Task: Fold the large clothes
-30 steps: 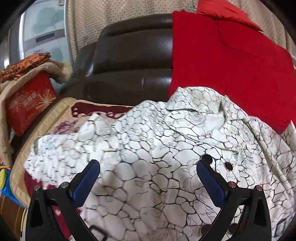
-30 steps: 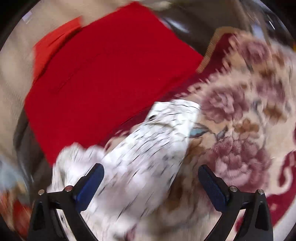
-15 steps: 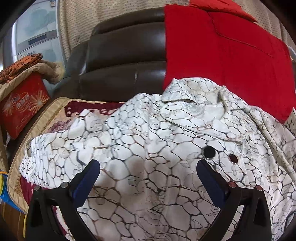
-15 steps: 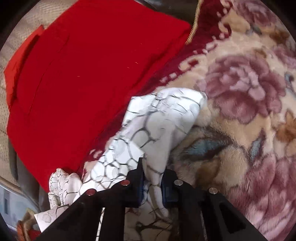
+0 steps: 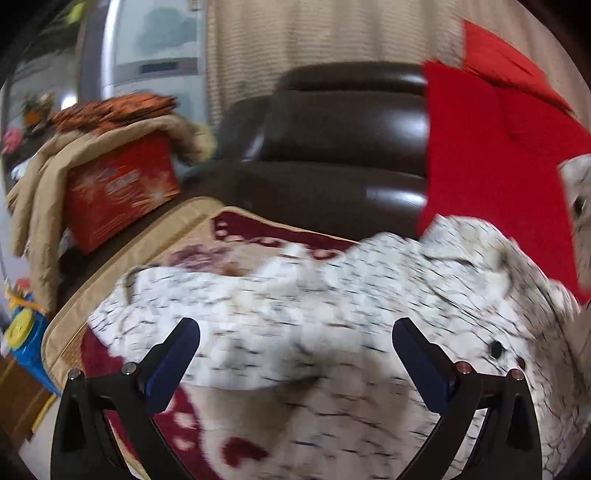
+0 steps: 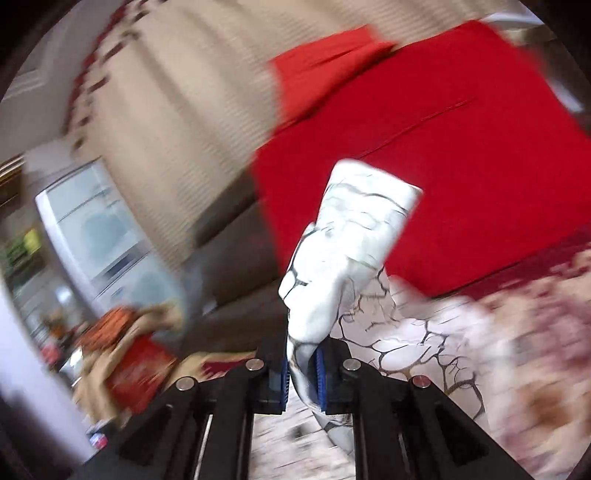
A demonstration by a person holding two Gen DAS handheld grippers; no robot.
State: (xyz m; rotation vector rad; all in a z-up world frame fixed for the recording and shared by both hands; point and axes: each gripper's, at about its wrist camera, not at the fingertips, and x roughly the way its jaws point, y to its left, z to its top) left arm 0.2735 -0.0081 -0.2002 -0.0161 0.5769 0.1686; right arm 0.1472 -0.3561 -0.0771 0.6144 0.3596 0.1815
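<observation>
We open on the dark brown leather sofa (image 5: 332,147), which fills the back of the left wrist view, with a beige curtain (image 5: 314,33) hanging behind it. Draped over the sofa's right side we have a big red cloth (image 5: 491,155), and across the seat runs a floral blanket (image 5: 229,251) in cream and maroon with a tan border. On top of that blanket lies our garment, the white shirt (image 5: 332,314) with the dark crackle print, spread in a rumpled heap across the seat, its two dark buttons (image 5: 495,348) showing towards the right. Off to the left we spot a red box (image 5: 122,192) under a tan cover, blurred. Now to the tools: the left gripper (image 5: 295,354) hangs over the shirt with its blue pads (image 5: 173,358) spread wide, nothing between them, and whether they touch the cloth we cannot tell. Over on the other side, the right gripper (image 6: 303,369) has its jaws pressed together on a sleeve (image 6: 343,251) of the shirt, the fabric bunched between the pads and its cuff end standing up in front of the red cloth, clear of the blanket. The rest of the shirt trails below and to the right.
</observation>
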